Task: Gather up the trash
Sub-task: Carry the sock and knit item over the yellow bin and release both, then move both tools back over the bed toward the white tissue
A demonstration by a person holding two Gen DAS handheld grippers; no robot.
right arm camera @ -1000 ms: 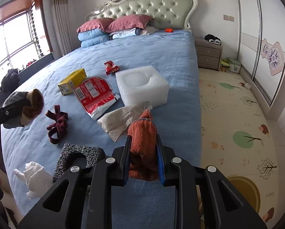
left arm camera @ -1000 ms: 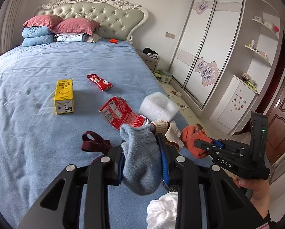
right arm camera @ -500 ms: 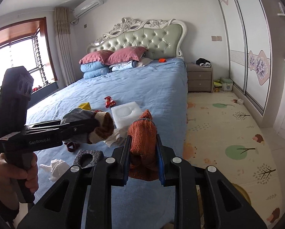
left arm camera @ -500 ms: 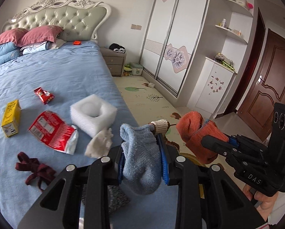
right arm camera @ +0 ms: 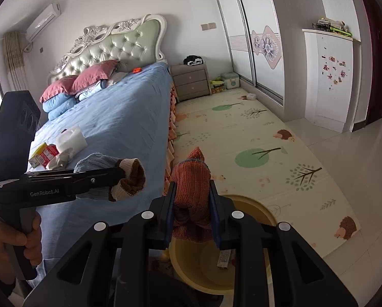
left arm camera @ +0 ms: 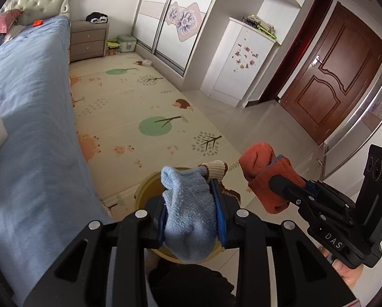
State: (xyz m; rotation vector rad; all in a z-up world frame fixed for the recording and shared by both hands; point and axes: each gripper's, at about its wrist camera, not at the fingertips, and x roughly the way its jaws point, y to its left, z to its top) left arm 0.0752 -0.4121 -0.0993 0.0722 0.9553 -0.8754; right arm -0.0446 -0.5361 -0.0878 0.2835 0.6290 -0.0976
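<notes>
My left gripper (left arm camera: 191, 215) is shut on a light blue sock with a cream and brown cuff (left arm camera: 188, 209); it also shows in the right wrist view (right arm camera: 129, 176). My right gripper (right arm camera: 192, 213) is shut on an orange sock (right arm camera: 191, 192), which also shows in the left wrist view (left arm camera: 262, 174). Both hang over a yellow bin (right arm camera: 252, 209) on the floor beside the bed; its rim shows behind the blue sock (left arm camera: 147, 186). A small wrapper (right arm camera: 224, 258) lies inside the bin.
The blue bed (right arm camera: 119, 128) is at the left with a white foam block (right arm camera: 70, 138), a yellow carton (right arm camera: 37, 153) and a red packet (right arm camera: 50, 153) on it. A patterned play mat (left arm camera: 129, 107), nightstand (right arm camera: 191, 81), wardrobe and brown door (left arm camera: 339, 71) lie beyond.
Both grippers have swung right, off the bed, with their socks held, and now hang over the yellow bin on the floor.
</notes>
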